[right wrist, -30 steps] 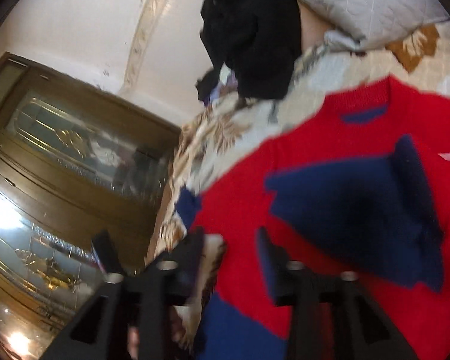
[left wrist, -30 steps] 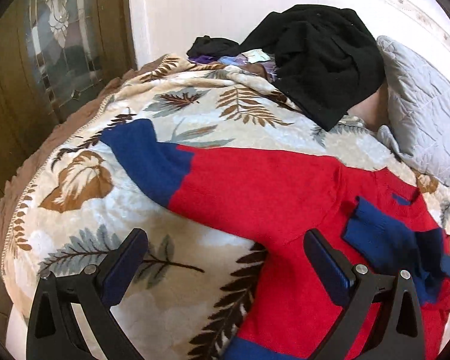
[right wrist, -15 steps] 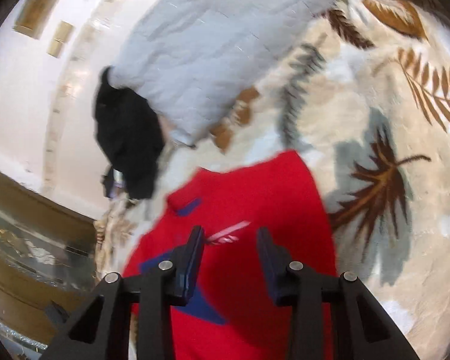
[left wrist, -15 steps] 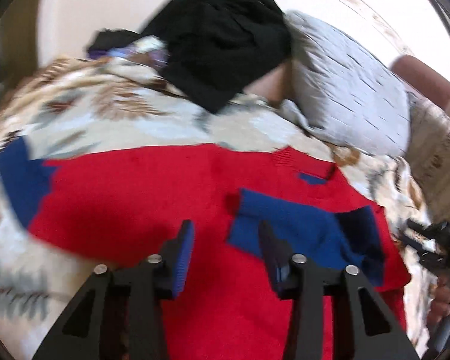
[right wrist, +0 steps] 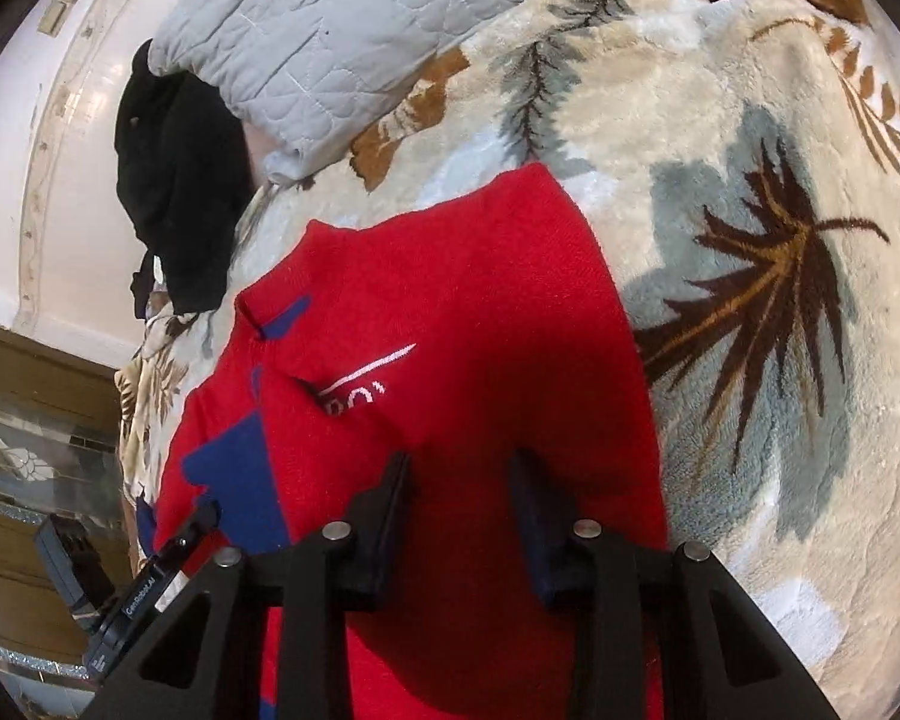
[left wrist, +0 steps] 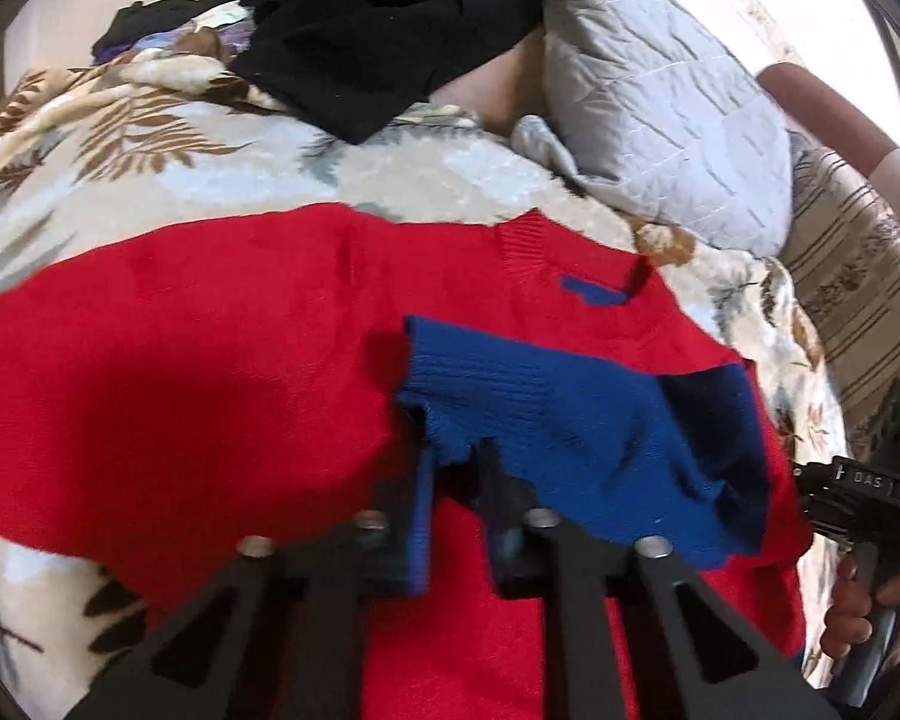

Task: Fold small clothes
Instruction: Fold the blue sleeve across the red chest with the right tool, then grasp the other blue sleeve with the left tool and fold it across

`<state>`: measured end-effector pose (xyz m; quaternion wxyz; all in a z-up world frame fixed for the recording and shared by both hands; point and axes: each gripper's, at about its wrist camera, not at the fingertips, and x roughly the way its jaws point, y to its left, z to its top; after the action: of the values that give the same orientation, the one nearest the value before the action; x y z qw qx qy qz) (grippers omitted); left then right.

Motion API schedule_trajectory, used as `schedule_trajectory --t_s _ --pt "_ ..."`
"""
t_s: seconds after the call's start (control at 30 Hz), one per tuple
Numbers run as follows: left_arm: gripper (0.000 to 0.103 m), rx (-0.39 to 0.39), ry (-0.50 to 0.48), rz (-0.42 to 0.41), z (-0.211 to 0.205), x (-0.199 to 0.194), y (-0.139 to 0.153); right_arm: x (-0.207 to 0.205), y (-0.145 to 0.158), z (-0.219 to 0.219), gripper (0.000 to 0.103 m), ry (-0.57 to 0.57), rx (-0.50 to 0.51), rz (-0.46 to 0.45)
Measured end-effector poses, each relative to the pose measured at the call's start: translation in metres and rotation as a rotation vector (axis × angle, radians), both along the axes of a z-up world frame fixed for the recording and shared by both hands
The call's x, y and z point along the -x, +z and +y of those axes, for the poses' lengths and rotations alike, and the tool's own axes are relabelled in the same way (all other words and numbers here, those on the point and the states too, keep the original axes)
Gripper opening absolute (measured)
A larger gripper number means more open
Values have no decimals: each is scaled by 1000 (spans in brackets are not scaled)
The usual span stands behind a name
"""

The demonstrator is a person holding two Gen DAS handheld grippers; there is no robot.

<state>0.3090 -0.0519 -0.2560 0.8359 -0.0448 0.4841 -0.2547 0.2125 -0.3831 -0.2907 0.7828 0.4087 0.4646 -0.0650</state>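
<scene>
Red knit sweater (left wrist: 222, 372) with blue cuffs is lying flat on the leaf-patterned plush blanket (right wrist: 750, 192), one blue-ended sleeve (left wrist: 546, 420) lying folded across its chest, apparently part of the fold. The left gripper (left wrist: 453, 468) is pinching that sleeve's edge, jaws clenched on the knit. The right gripper (right wrist: 459, 480) is pressing into the sweater's side, jaws standing partly apart with red fabric between them; whether they are biting I cannot tell. A grey quilted pillow (left wrist: 660, 96) and black clothes (left wrist: 378, 18) are sitting well beyond.
</scene>
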Motion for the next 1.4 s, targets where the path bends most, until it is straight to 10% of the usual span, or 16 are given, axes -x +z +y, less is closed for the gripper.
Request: schedule_trajectory --t_s 0.3,0.5,0.73,0.8,0.9,1.03,1.17,1.4 --pt "8 54 -27 -80 14 27 51 4 11 2 39 -22 25 -4" --pt "13 -45 -23 -43 41 45 57 3 45 29 39 43 141 -129" --pt "26 -75 206 -34 128 32 65 -22 21 72 39 237 148 -10" --pt "55 -76 349 -60 170 24 70 -21 18 76 40 243 176 -6" --pt "64 -132 609 -67 237 15 66 -15 32 73 39 244 102 -76" --pt "66 -9 811 38 307 0 38 -8 45 70 74 220 94 -162" --pt "66 222 837 87 326 -19 17 -11 46 70 74 218 63 -190" --pt "66 228 769 79 300 -55 10 -15 43 81 74 247 95 -185"
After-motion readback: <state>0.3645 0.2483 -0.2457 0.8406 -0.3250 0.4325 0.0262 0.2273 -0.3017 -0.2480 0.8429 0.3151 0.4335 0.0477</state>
